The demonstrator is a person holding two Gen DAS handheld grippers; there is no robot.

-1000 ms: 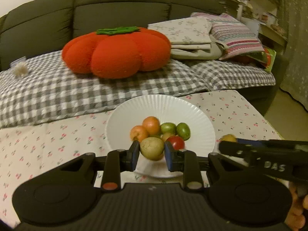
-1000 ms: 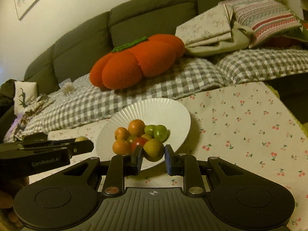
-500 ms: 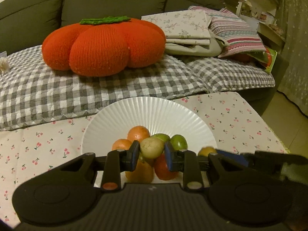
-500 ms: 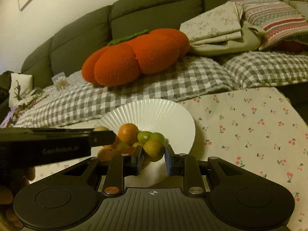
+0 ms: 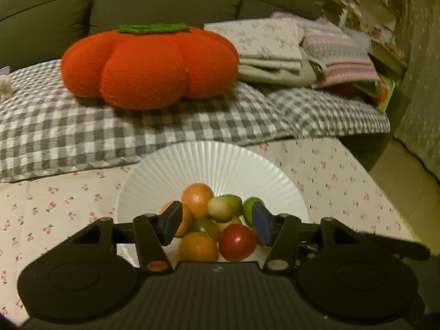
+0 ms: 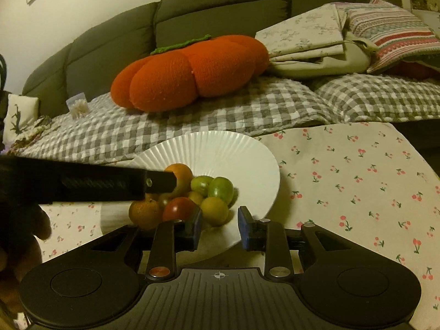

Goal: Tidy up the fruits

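Note:
A white fluted plate (image 5: 209, 165) (image 6: 242, 148) on the cherry-print tablecloth holds a pile of several small fruits: orange, green, yellowish and one red (image 5: 237, 242) (image 6: 180, 208). My left gripper (image 5: 217, 221) is open over the pile, and a pale yellow-green fruit (image 5: 220, 208) rests on top between its pads. My right gripper (image 6: 218, 225) is open at the plate's near rim, with a yellow fruit (image 6: 214, 210) lying just beyond its pads. The left gripper's body (image 6: 82, 183) crosses the right wrist view from the left.
A sofa with a grey checked blanket (image 5: 82, 132) lies behind the table. On it sit a large orange pumpkin cushion (image 5: 150, 64), folded cloths (image 5: 272, 49) and a striped pillow (image 5: 343, 57). The table's right edge (image 5: 385, 187) drops to the floor.
Both grippers moved forward over the plate and opened. The pale fruit left the left gripper and the yellow fruit left the right gripper; both now lie on the pile.

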